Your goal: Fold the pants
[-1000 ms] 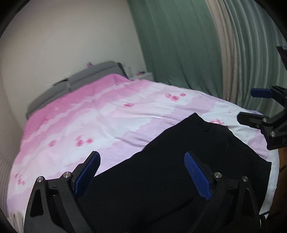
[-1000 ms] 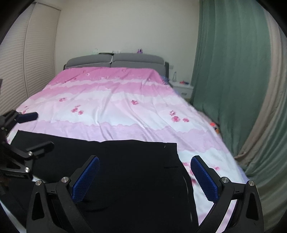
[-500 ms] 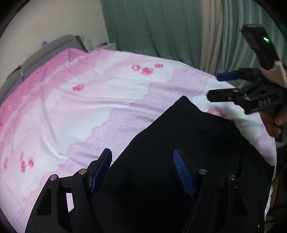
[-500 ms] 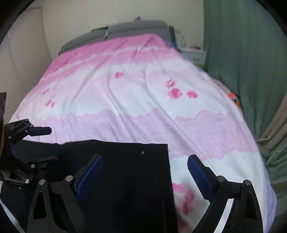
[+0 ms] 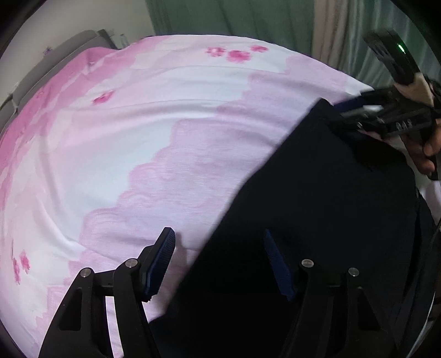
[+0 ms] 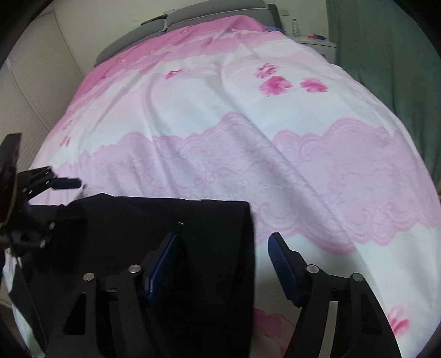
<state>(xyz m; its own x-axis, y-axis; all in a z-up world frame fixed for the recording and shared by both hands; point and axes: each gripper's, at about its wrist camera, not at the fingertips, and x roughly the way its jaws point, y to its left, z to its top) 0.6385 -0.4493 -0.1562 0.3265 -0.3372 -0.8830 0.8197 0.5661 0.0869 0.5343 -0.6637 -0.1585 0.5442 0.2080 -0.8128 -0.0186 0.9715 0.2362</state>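
Black pants point(image 5: 317, 209) lie flat on the pink and white bedspread point(image 5: 137, 124) near the foot of the bed. My left gripper point(image 5: 220, 253) is open, low over the pants' left edge, one finger over the bedspread and one over the black cloth. My right gripper point(image 6: 224, 256) is open and straddles the pants' point(image 6: 165, 220) right edge near the far corner. Each gripper shows in the other's view: the right one point(image 5: 358, 110) at the pants' far corner, the left one point(image 6: 66, 192) at the left corner.
A grey headboard point(image 6: 193, 13) stands at the far end of the bed. Green curtains point(image 6: 391, 55) hang along the right side. A nightstand point(image 6: 314, 41) with a bottle is by the headboard. A slatted wardrobe point(image 6: 33, 82) is at the left.
Both grippers have dropped and moved forward to the pants' far edge. Their jaws have narrowed but are still open. The pants have not moved.
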